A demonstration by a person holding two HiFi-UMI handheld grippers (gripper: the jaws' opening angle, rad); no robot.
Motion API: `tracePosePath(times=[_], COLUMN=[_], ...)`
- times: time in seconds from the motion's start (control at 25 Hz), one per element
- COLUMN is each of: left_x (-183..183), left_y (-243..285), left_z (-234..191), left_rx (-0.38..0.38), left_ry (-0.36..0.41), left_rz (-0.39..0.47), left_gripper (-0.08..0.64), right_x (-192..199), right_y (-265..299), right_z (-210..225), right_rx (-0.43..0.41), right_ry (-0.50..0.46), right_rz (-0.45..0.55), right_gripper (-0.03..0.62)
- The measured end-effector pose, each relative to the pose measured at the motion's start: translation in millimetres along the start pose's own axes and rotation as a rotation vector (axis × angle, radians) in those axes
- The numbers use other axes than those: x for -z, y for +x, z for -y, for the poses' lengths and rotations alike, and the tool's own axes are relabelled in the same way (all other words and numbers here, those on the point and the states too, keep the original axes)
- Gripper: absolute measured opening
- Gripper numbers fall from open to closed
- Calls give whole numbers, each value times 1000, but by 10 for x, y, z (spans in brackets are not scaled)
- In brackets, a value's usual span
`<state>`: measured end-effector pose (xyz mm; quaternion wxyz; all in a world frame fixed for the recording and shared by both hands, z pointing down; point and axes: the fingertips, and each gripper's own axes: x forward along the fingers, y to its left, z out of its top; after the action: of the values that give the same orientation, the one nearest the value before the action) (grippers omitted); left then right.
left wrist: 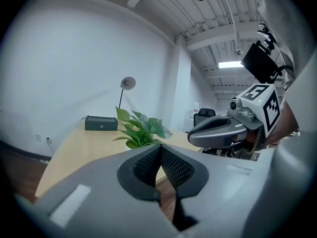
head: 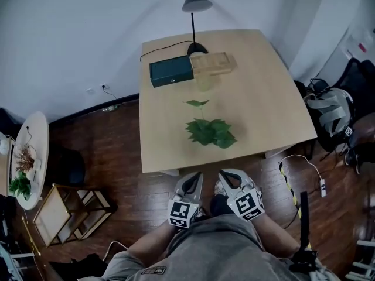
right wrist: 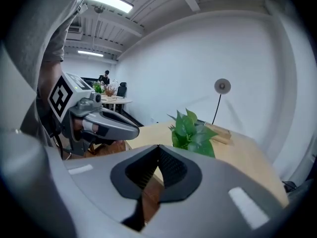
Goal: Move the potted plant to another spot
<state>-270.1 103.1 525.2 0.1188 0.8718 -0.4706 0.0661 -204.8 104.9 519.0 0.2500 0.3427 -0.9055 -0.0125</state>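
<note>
The potted plant (head: pixel 210 132), with broad green leaves, stands near the front edge of the light wooden table (head: pixel 263 98). It also shows ahead of the jaws in the left gripper view (left wrist: pixel 141 129) and the right gripper view (right wrist: pixel 192 133). My left gripper (head: pixel 193 178) and right gripper (head: pixel 229 177) hang side by side over the floor just in front of the table, short of the plant and apart from it. Both point toward the plant. The left gripper (left wrist: pixel 161 148) is shut with nothing between its pads. The right gripper (right wrist: pixel 158 148) is shut and empty too.
At the table's far edge are a dark green box (head: pixel 171 72), a pale wooden box (head: pixel 214 63) and a desk lamp (head: pixel 196 4). A round white table (head: pixel 32 157) and a wooden stand (head: pixel 58 212) are at left. A bag (head: pixel 331 113) and a cable (head: pixel 304 163) are at right.
</note>
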Motion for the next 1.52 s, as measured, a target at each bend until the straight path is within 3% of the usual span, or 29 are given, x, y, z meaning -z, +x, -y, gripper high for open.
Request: tracePosePath(times=[0.28,0.56,1.08,1.52], left_x=[29,-146,-302,-256], left_y=[-354,-406,-335,-411], left_z=[215,236,289,277], left_rx=[9,-51,-62,-74], left_ry=[-15,-30,18,4], left_rz=[15,33,56,56], left_gripper=[-6,-6,-5,-6], right_x=[-110,-320,-394,-437], right_y=[-312,-371,-426,-425], right_z=[-403,-418,-209,-216], right_rx=[-26,-102,-84,-67], right_ry=[-14,-18,13,-9], right_rz=[27,89,136,136], right_gripper=[6,6,6,6])
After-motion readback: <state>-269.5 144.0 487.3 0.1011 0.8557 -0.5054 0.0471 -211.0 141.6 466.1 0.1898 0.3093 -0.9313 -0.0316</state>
